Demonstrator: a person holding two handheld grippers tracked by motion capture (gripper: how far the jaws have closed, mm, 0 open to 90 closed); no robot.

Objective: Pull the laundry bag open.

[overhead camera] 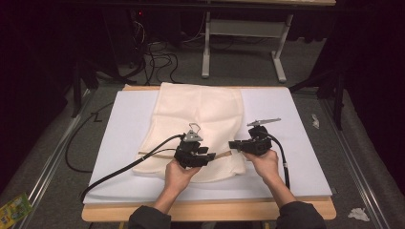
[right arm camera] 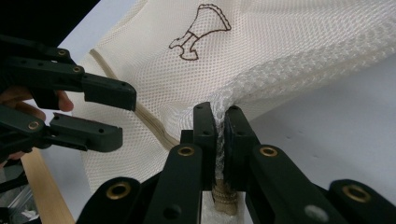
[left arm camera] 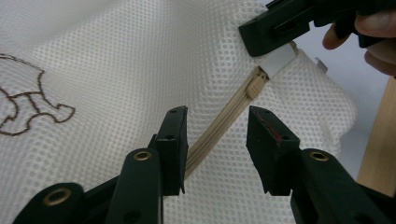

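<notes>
A cream mesh bag [overhead camera: 200,114] lies flat on a white board [overhead camera: 291,143], with a brown embroidered figure [right arm camera: 201,32] on its cloth. A tan zipper [left arm camera: 219,128] runs across its near part. My left gripper [overhead camera: 210,156] is open, its jaws [left arm camera: 218,114] standing on either side of the zipper without pressing on it. My right gripper [overhead camera: 235,144] is shut on the bag's right end, where bunched mesh is squeezed between the jaws [right arm camera: 218,111]. In the left gripper view the right gripper [left arm camera: 275,25] holds a white tab [left arm camera: 280,60] at the zipper's end. The two grippers face each other a short way apart.
The board rests on a wooden table whose front edge [overhead camera: 205,212] is near the person's sleeves. A black cable [overhead camera: 124,167] trails left off the board. On the floor are loose cables [overhead camera: 157,59], a white desk frame [overhead camera: 239,28], crumpled paper [overhead camera: 358,213] and a green packet [overhead camera: 14,207].
</notes>
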